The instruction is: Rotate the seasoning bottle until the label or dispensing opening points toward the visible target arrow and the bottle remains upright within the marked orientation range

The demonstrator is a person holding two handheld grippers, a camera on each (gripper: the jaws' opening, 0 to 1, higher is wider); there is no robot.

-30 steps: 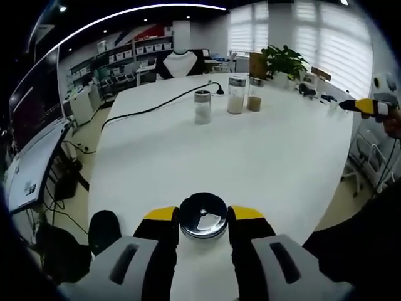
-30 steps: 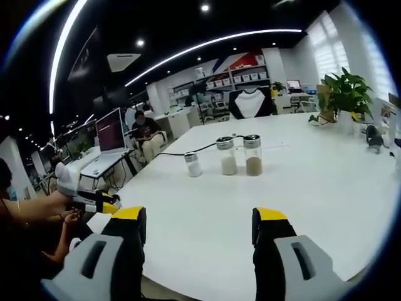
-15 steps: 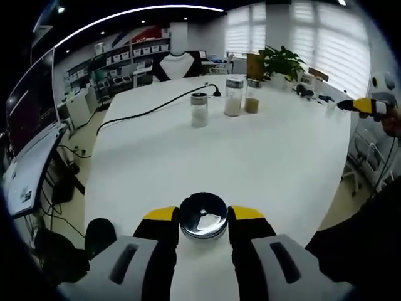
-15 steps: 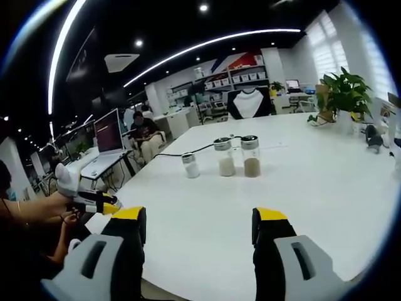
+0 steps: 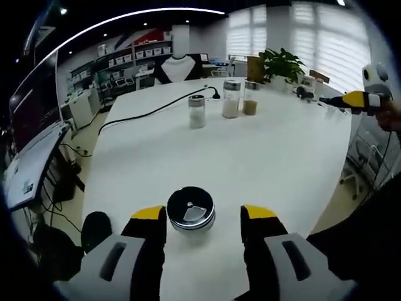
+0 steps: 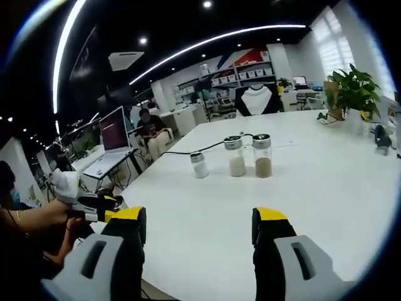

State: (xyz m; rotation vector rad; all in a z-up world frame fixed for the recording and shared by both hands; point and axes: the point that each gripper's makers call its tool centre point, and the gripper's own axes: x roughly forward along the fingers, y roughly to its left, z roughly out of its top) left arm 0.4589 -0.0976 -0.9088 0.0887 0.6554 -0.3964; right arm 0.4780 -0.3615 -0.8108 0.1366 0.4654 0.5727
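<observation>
- The white table [image 5: 250, 163] spans the left gripper view, and in the right gripper view too [image 6: 326, 200].
- A potted plant [image 5: 283, 63] stands at its far edge.
- The left gripper [image 5: 203, 216] is open, its yellow-tipped jaws either side of the seasoning bottle [image 5: 190, 211] without touching it; the gap is wider on the right.
- The right gripper [image 6: 199, 219] is open over bare table, holding nothing.
- The seasoning bottle stands upright near the table's near edge; its lid opening is a pale wedge, direction hard to judge.
- Three jars [image 5: 223, 101] stand farther off, a black cable [image 5: 150, 111] running past them.
</observation>
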